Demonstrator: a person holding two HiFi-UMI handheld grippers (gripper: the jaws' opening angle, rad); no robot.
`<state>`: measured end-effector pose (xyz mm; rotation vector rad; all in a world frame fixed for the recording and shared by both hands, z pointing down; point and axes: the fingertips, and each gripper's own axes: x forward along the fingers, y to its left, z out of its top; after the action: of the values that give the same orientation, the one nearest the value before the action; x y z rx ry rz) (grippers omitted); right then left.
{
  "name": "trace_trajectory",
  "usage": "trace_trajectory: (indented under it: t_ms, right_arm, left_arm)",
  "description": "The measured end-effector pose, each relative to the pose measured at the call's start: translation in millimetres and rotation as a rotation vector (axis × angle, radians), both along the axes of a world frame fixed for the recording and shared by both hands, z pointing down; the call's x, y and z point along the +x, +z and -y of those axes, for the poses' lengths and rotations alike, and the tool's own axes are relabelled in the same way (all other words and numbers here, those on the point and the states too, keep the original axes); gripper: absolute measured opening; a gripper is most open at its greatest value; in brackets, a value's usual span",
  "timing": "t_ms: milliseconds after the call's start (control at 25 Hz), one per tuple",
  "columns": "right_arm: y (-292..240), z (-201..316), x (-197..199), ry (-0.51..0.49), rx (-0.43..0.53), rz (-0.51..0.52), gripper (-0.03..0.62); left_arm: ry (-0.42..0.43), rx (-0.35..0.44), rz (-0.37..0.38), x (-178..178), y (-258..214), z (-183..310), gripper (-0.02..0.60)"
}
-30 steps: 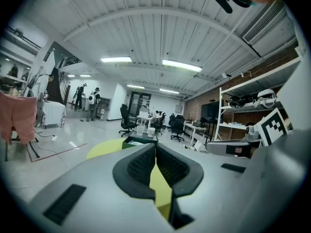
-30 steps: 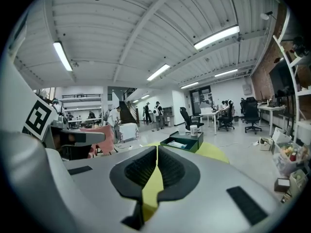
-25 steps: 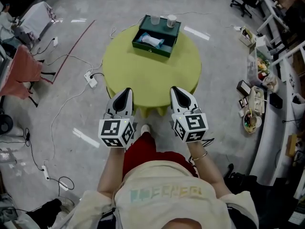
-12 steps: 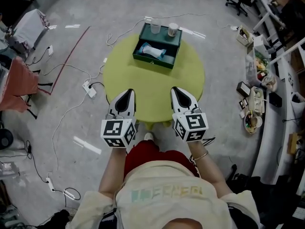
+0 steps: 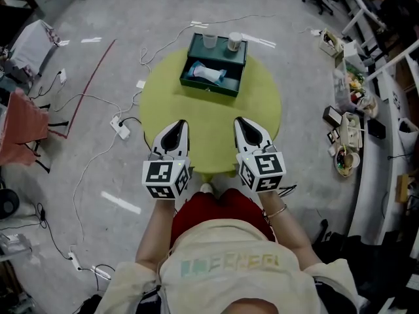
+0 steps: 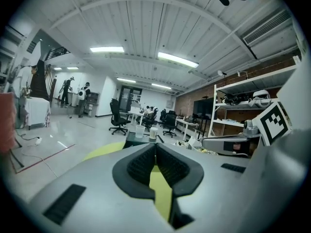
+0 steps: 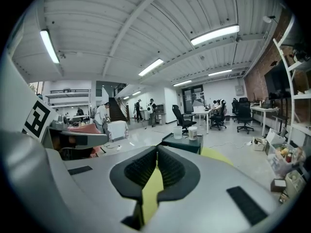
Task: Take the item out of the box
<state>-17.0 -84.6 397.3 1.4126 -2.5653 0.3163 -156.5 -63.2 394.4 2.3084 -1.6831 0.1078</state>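
Head view: left gripper [image 5: 175,125] and right gripper [image 5: 243,124] hang over the table's [image 5: 209,113] near edge, both with jaws together and empty. The item [image 5: 204,75] lies in the open box [image 5: 208,88] at the far side. Best reach across and part one gripper's jaws before descending.

Left gripper [image 5: 177,124] and right gripper [image 5: 241,122] neared box [image 5: 208,87].

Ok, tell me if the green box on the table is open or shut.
Open. The head view looks straight into the green box, where the pale item lies uncovered, not yet taken out.
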Motion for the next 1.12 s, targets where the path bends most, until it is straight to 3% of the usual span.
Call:
trace_trajectory:
  t_ms: [520,1120]
  right_arm:
    - [7.7,32.1,6.4,0.016,-0.019,-0.009,0.038]
    - [29.2,118.7,27.7,0.056,-0.078,-0.016,0.038]
  left_arm:
    - [0.038,-0.034,0.066,1.7,9.9,44.9,0.029]
    - [0.119,-0.12,0.18,12.4,28.7,148.1,0.031]
